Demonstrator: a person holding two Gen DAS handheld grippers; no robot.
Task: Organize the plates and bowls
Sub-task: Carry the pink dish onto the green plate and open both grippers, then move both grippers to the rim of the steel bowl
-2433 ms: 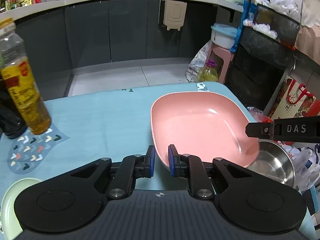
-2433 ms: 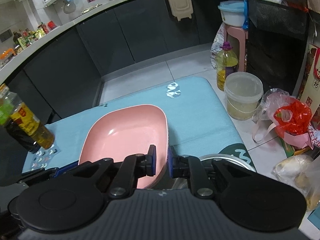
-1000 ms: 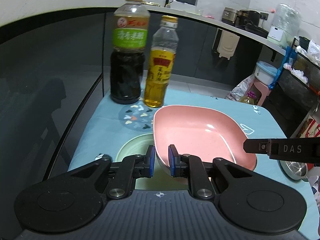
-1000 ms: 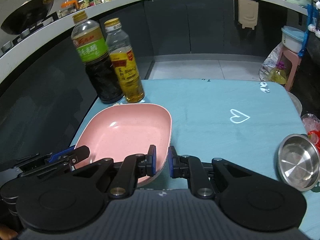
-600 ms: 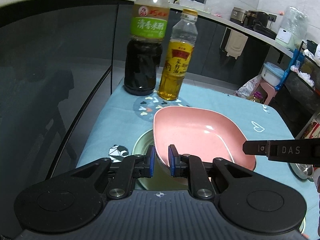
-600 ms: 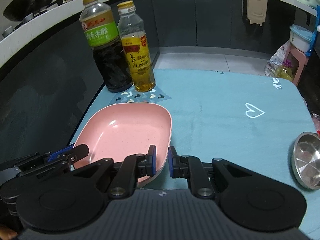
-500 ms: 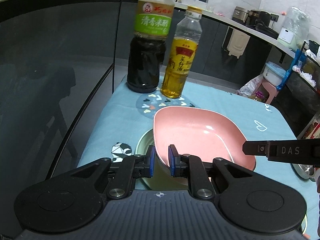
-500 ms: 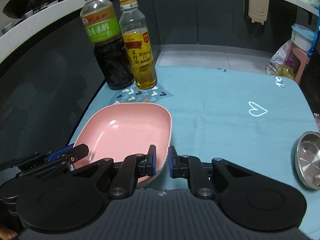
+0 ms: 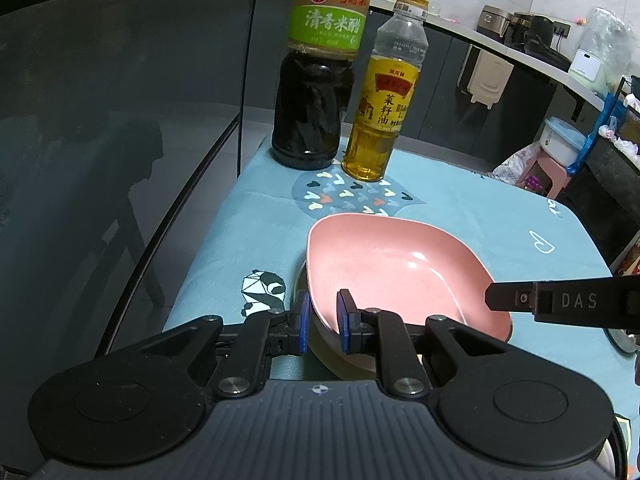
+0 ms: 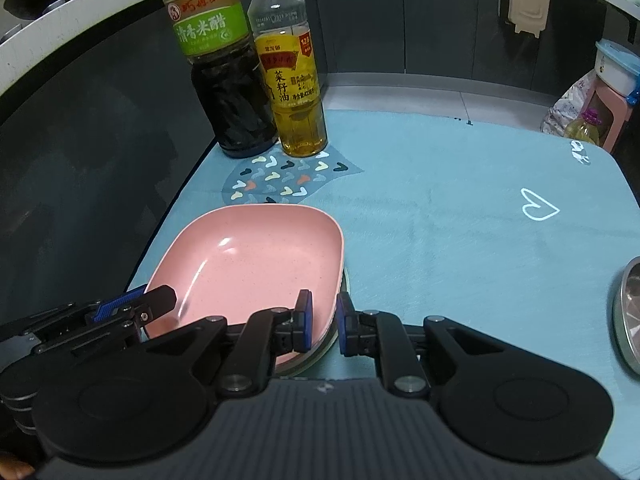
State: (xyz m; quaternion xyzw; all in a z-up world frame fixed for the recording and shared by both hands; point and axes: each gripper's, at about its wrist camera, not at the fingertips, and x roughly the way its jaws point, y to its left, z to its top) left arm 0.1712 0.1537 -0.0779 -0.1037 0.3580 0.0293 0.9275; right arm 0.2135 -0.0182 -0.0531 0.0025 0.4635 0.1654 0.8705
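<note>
A pink squarish plate [image 9: 392, 268] is held over a pale green plate [image 9: 320, 350], most of which it hides. My left gripper [image 9: 321, 322] is shut on the pink plate's near left rim. My right gripper [image 10: 322, 322] is shut on its near right rim; the pink plate also shows in the right wrist view [image 10: 248, 264], with the green plate's edge [image 10: 320, 350] below it. Whether the pink plate touches the green one I cannot tell. A steel bowl [image 10: 626, 316] lies at the table's right edge.
A dark vinegar bottle [image 9: 318, 76] and a yellow oil bottle [image 9: 384, 96] stand at the back left of the blue tablecloth [image 10: 460, 220], behind a heart-patterned patch [image 10: 280, 180]. A dark glass panel runs along the table's left edge.
Both grippers carried the pink plate from the right side of the table to the left, over the green plate, and lower. The steel bowl stayed at the right.
</note>
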